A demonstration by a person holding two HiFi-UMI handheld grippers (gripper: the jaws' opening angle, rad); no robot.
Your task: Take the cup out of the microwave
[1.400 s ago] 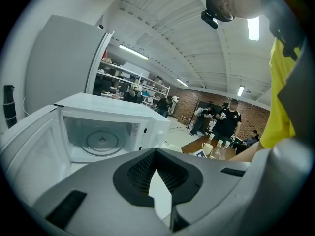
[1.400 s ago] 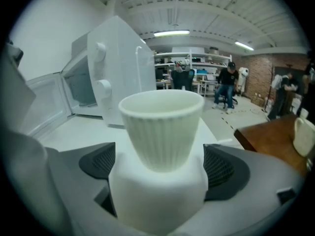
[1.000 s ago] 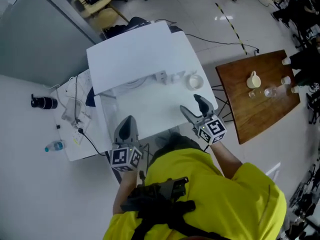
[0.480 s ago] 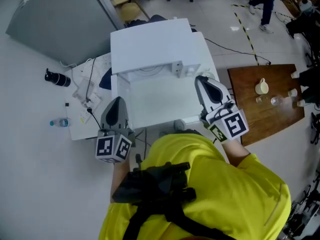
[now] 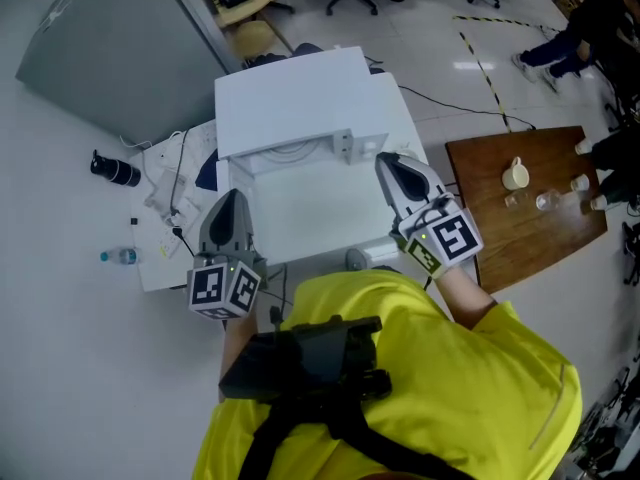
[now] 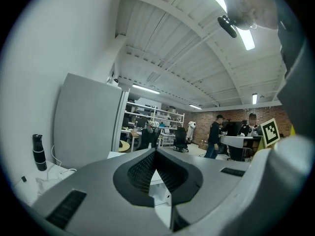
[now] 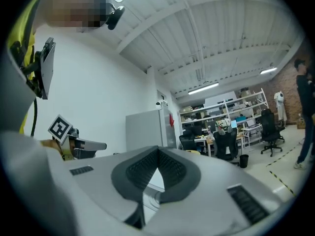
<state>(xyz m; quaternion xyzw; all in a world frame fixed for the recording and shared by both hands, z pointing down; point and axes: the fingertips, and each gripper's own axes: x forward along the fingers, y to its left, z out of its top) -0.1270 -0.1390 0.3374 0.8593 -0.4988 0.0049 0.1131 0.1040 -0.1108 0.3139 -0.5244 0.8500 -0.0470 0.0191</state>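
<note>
1. Though not visible, assume cup inside white microwave (image 5: 295, 98), upper centre.
2. Left gripper (image 5: 230, 204), right gripper (image 5: 392, 166): jaws pressed together, empty.
3. Probably light, stiff, breakable; take by handle or rim.

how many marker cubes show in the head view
2. One marker cube is on the left claw, at the picture's lower left; the other is on the right claw, right of centre. None looks hidden.
</note>
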